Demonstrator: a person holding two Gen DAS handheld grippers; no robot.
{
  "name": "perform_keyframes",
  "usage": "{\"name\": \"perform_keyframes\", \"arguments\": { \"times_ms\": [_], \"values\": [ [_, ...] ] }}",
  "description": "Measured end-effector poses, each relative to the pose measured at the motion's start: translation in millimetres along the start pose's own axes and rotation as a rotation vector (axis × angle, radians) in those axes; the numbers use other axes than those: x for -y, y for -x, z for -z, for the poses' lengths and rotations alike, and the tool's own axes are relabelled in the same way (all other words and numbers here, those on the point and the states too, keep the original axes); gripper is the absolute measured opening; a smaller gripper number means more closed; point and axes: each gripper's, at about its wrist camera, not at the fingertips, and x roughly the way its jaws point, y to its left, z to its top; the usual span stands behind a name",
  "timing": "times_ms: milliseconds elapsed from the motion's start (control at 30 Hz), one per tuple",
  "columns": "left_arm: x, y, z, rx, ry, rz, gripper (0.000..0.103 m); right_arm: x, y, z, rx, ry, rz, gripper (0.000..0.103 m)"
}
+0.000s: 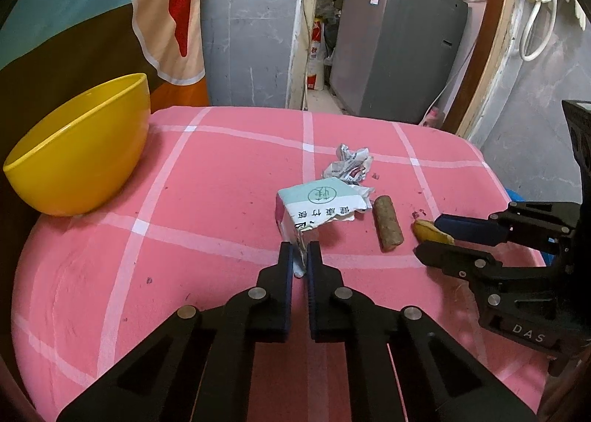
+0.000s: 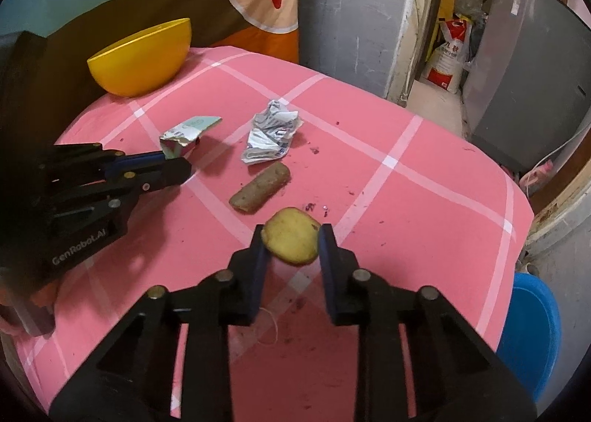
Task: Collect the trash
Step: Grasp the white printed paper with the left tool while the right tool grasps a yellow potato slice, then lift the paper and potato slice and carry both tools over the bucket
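The left gripper [image 1: 300,250] has its fingers [image 1: 285,263] pressed nearly together, pinching the near torn edge of a flattened white-and-pale-green paper carton with printed characters [image 1: 317,206]. In the right wrist view the carton [image 2: 186,135] looks lifted slightly, with a shadow beside it on the cloth.

The right gripper [image 2: 290,239] has its fingers [image 2: 258,252] pinching a yellow, rounded piece of peel [image 2: 291,237] between them, held just above the pink checked cloth covering the desk [image 2: 406,193]. From the left wrist view only the yellow tip of that peel [image 1: 430,231] shows between the right gripper's [image 1: 430,235] fingertips.

Between the two grippers lies a brown, rough cylindrical stub [image 1: 387,224], flat on the cloth, near the carton but not touching it. Just beyond the carton sits a crumpled white printed wrapper [image 1: 349,163]. A few small dark crumbs [image 2: 314,207] dot the cloth near the peel.

A yellow plastic bowl [image 1: 79,156] stands at the far left edge of the desk, well apart from the trash. A blue plastic tub [image 2: 532,333] shows below the desk's right edge.
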Motion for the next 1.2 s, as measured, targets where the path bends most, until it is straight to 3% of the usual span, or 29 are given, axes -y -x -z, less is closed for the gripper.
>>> {"name": "perform_keyframes", "arguments": {
  "times_ms": [367, 567, 1200],
  "values": [
    [-0.9, 8.6, 1.6, 0.039, 0.025, 0.009, 0.002, 0.6, 6.5, 9.8, 0.035, -0.024, -0.004, 0.025],
    [6.3, 25.8, 7.4, 0.101, 0.011, -0.009, 0.002, 6.0, 23.6, 14.4, 0.12, -0.062, 0.016, 0.025],
    [78.0, 94.0, -9.8, 0.366, -0.115, 0.051, 0.002, 26.6, 126.0, 45.8, 0.564, -0.158, 0.221, 0.025]
  ]
}}
